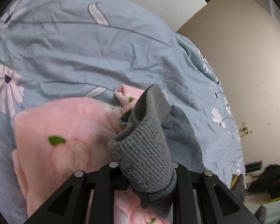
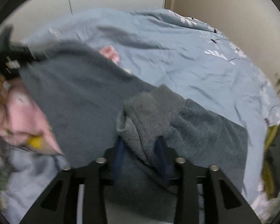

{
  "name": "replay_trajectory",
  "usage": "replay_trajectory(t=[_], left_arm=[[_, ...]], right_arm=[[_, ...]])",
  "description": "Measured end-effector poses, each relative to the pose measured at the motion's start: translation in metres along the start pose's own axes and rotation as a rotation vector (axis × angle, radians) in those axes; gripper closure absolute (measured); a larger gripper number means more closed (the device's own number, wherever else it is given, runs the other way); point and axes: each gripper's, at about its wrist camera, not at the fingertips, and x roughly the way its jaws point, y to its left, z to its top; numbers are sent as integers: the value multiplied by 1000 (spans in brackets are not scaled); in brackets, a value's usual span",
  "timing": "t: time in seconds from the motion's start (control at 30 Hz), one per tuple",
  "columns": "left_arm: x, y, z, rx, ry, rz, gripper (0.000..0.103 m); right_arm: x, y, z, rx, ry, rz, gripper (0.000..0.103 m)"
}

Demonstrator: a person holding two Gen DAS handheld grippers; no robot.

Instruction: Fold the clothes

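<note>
a blue floral bedspread [image 1: 80,43] fills both views. on it lies a pink fleece garment [image 1: 61,130], and across that a grey-blue sweater [image 2: 80,97] drapes, its body running from far left to near right in the right wrist view. the left gripper [image 1: 147,184] pinches one ribbed cuff [image 1: 143,149], which points away from the fingers. the right gripper [image 2: 140,149] stands partly spread, the other ribbed cuff [image 2: 151,108] loose between its blue fingers [image 2: 119,153], sleeve trailing right.

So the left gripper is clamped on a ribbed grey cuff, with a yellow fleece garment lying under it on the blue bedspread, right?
Not quite: the fleece garment is pink, not yellow, as the left wrist view shows. The left gripper is clamped on the ribbed grey cuff, above the blue bedspread.
</note>
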Motion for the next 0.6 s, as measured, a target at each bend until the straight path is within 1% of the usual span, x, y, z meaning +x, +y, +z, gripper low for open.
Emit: replay_trajectory(t=[0.03, 0.07, 0.1, 0.13, 0.17, 0.27, 0.33, 0.4, 0.5, 0.6], left_arm=[[-6, -7, -1, 25, -19, 10, 83], [-13, -18, -3, 58, -38, 17, 84], [-20, -29, -5, 92, -57, 25, 84], [-27, -40, -7, 126, -77, 33, 84], [-35, -54, -9, 164, -93, 36, 84], [-60, -113, -23, 310, -152, 27, 84], [-77, -158, -35, 419, -191, 19, 84], [-86, -203, -53, 518, -208, 0, 84], [-83, -268, -92, 670, -210, 1, 84], [-64, -319, -142, 825, -181, 21, 84]], right_arm=[[-13, -11, 0, 33, -33, 35, 59], [-23, -20, -1, 58, -60, 47, 58], [-36, -34, -3, 100, -96, 46, 54], [-45, -48, -5, 145, -120, 34, 51], [-55, -65, -10, 199, -143, 24, 51], [-71, -109, -23, 322, -191, -3, 51], [-76, -131, -35, 378, -199, -26, 51], [-77, -144, -46, 426, -202, -8, 51], [-80, -162, -64, 501, -213, 16, 51], [-86, -181, -83, 562, -223, 17, 51]])
